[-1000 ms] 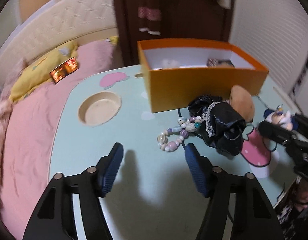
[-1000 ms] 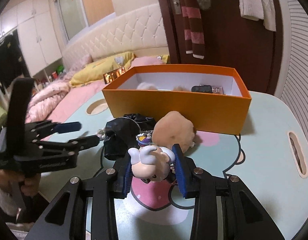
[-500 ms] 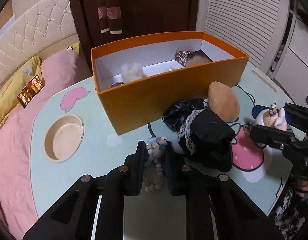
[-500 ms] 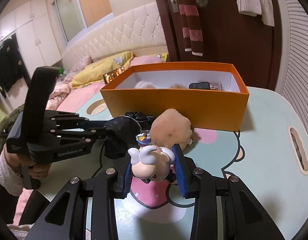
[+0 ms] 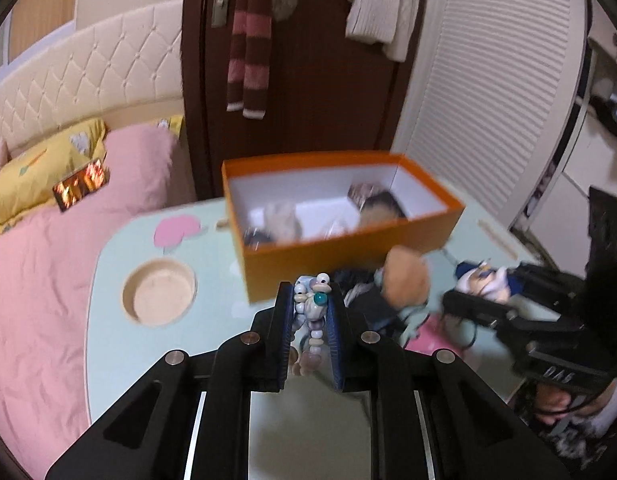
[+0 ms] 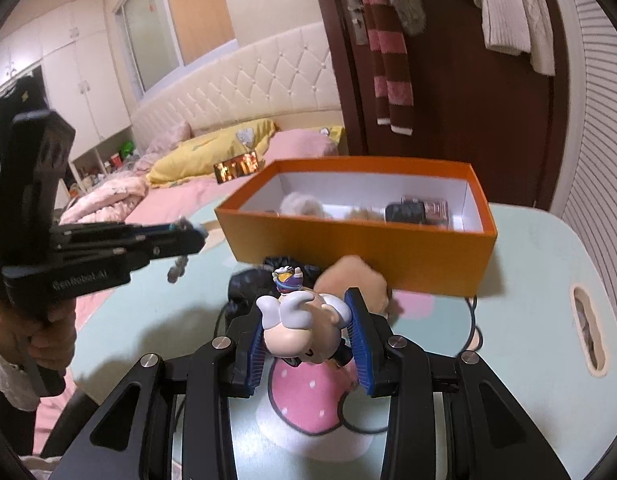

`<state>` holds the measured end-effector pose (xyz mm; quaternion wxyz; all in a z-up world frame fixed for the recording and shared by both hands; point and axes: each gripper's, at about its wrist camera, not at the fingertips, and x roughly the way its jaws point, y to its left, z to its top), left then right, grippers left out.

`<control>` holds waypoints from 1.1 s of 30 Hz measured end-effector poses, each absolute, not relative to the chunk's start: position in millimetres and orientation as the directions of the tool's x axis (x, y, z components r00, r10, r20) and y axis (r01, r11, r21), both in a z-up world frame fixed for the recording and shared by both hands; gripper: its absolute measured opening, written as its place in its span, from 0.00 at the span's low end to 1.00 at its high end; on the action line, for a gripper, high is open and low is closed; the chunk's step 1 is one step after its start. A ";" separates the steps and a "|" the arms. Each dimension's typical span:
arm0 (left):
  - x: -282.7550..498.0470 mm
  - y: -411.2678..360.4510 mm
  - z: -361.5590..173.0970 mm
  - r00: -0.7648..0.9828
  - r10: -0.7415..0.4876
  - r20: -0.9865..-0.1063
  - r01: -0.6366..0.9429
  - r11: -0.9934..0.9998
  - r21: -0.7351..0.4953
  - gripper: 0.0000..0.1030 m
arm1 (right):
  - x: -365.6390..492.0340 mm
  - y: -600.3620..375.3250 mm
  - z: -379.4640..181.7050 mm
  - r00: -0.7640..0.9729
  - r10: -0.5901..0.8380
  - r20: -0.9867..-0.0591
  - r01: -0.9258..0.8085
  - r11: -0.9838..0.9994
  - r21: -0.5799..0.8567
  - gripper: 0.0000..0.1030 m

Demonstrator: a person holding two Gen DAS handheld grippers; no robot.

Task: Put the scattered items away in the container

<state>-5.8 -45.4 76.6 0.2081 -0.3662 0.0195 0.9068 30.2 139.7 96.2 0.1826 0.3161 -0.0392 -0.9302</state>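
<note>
My left gripper [image 5: 310, 300] is shut on a bead bracelet [image 5: 313, 312] and holds it above the table, in front of the orange box [image 5: 348, 252]. The bracelet hangs from the left gripper in the right wrist view [image 6: 178, 268]. My right gripper [image 6: 306, 322] is shut on a small cartoon figurine [image 6: 298, 320] and holds it above the table, short of the orange box [image 6: 360, 252]. The box holds several items. A tan plush ball [image 5: 404, 280] and a black cloth pouch [image 5: 368, 304] lie on the table in front of the box.
The pale green table [image 5: 116, 344] has a round cup hole [image 5: 159, 298] at left and a slot [image 6: 586, 332] at right. A pink bed [image 5: 36, 272] lies beyond the left edge. A dark door [image 5: 320, 64] with hanging scarves stands behind the box.
My left gripper closed on the bead bracelet and lifted it off the table toward the box. My right gripper raised the figurine slightly and moved it toward the box.
</note>
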 end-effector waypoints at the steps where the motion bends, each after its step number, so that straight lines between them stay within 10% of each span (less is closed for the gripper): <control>1: -9.4 -43.7 82.1 -0.653 0.365 -0.664 -0.394 -0.912 -0.113 0.17 | 27.7 140.6 101.5 -0.740 -0.368 -0.563 0.318 -0.929 0.188 0.34; 11: -64.1 -19.9 108.7 -0.683 0.370 -0.630 -0.393 -0.913 -0.110 0.17 | -22.4 154.6 159.1 -0.834 -0.319 -0.450 0.298 -0.947 0.119 0.34; 22: -125.9 -0.9 68.5 -0.630 0.321 -0.707 -0.322 -0.937 -0.138 0.17 | -100.4 166.1 128.9 -0.763 -0.326 -0.559 0.264 -0.946 0.190 0.34; 25: -132.6 -6.6 59.0 -0.626 0.296 -0.721 -0.255 -0.952 -0.169 0.32 | -113.3 166.9 117.7 -0.753 -0.306 -0.583 0.234 -0.952 0.197 0.41; 27: -132.9 -13.4 58.7 -0.629 0.315 -0.711 -0.237 -0.948 -0.211 0.63 | -116.9 172.2 118.1 -0.767 -0.284 -0.575 0.205 -0.958 0.199 0.57; 33: -110.2 -47.0 77.0 -0.702 0.314 -0.639 -0.183 -0.947 -0.264 0.69 | -100.7 192.9 133.5 -0.815 -0.246 -0.525 0.170 -0.967 0.190 0.57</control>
